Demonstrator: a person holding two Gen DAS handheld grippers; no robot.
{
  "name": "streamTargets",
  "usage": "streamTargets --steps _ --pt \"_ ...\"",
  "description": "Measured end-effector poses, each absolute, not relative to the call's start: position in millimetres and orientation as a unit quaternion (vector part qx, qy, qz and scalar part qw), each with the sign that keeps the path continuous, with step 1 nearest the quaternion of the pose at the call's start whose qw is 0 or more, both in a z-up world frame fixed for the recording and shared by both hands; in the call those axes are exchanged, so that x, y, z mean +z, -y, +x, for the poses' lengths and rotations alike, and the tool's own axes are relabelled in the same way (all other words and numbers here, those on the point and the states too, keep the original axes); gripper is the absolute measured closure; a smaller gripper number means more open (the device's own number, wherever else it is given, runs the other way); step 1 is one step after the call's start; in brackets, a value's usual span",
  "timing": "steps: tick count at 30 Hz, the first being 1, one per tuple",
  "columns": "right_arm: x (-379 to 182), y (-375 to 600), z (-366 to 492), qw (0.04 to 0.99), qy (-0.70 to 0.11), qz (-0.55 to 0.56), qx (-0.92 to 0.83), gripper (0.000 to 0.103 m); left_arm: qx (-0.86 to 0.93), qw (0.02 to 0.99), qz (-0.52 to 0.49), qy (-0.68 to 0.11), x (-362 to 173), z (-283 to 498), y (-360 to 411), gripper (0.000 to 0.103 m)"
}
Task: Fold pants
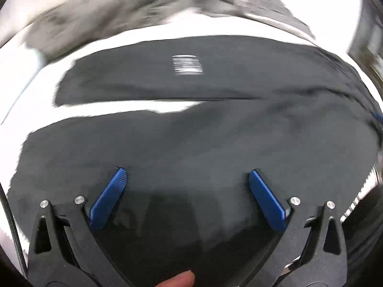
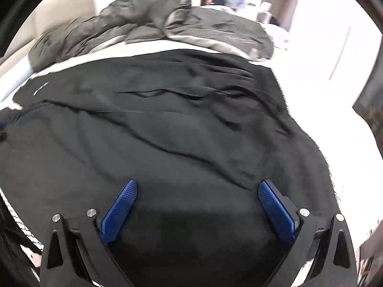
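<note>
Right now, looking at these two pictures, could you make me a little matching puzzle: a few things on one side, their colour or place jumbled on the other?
Things:
1. black fabric pants
2. rumpled grey garment
3. ribbed gripper pads
4. striped white label

Descriptions:
A. blue
B. printed on the far pant leg
C. spread flat under both grippers
D. heaped behind the pants

Pairs: 1-C, 2-D, 3-A, 4-B

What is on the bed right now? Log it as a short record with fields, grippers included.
surface: white bed
pants: black pants, spread flat, wrinkled, both legs lying side by side with a strip of bed showing between them in the left wrist view
label: white patch on the far leg, blurred, unreadable
other cloth: grey garment crumpled beyond the pants
left gripper: open, over the near leg, holding nothing
right gripper: open, over the pants, holding nothing
fold: not yet begun
</note>
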State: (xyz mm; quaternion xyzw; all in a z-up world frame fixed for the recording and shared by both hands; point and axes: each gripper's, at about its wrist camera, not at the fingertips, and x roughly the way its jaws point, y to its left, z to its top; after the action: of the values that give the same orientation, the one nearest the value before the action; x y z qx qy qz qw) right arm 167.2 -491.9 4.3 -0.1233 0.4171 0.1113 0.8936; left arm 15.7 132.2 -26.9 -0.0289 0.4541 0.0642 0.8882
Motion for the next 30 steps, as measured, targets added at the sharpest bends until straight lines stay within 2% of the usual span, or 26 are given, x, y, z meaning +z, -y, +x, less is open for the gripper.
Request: streamTargets --steps 4,12,15,21,23,25,28,30 --pt "6.5 492.4 160.0 0.894 -0.412 -0.14 0.103 0.001 0.115 0.879 -0.056 -0.46 -35.1 2.8 -182.6 0.001" --pt "16.6 522.9 133.6 0.902 -0.406 -0.105 0.103 0.001 0.155 0.886 -0.107 -0.423 -24.5 -52.9 -224.6 0.001" --pt "18.1 551.2 120.7 0.905 -0.409 -0.093 0.07 0.001 0.148 0.891 -0.157 -0.4 -16.2 -86.4 -247.3 0.012" --pt "31.9 582.7 99.6 0.917 -0.394 -0.026 0.061 0.001 0.161 0.89 -0.261 -0.337 6.1 -145.7 -274.1 0.014" --pt "32.5 587.5 94.9 0.918 -0.391 -0.014 0.061 0.001 0.145 0.881 -0.32 -0.317 1.4 -158.5 -289.2 0.024" --pt "30.9 590.0 93.9 0.918 -0.392 -0.006 0.063 0.001 0.112 0.869 -0.368 -0.312 -8.8 -161.5 -299.0 0.042" --pt "26.3 590.8 94.0 0.916 -0.396 0.004 0.067 0.001 0.094 0.855 -0.397 -0.319 -23.6 -149.5 -302.1 0.046" --pt "24.7 590.6 93.6 0.915 -0.396 0.012 0.072 0.001 0.099 0.85 -0.405 -0.322 -30.3 -137.9 -302.1 0.056"
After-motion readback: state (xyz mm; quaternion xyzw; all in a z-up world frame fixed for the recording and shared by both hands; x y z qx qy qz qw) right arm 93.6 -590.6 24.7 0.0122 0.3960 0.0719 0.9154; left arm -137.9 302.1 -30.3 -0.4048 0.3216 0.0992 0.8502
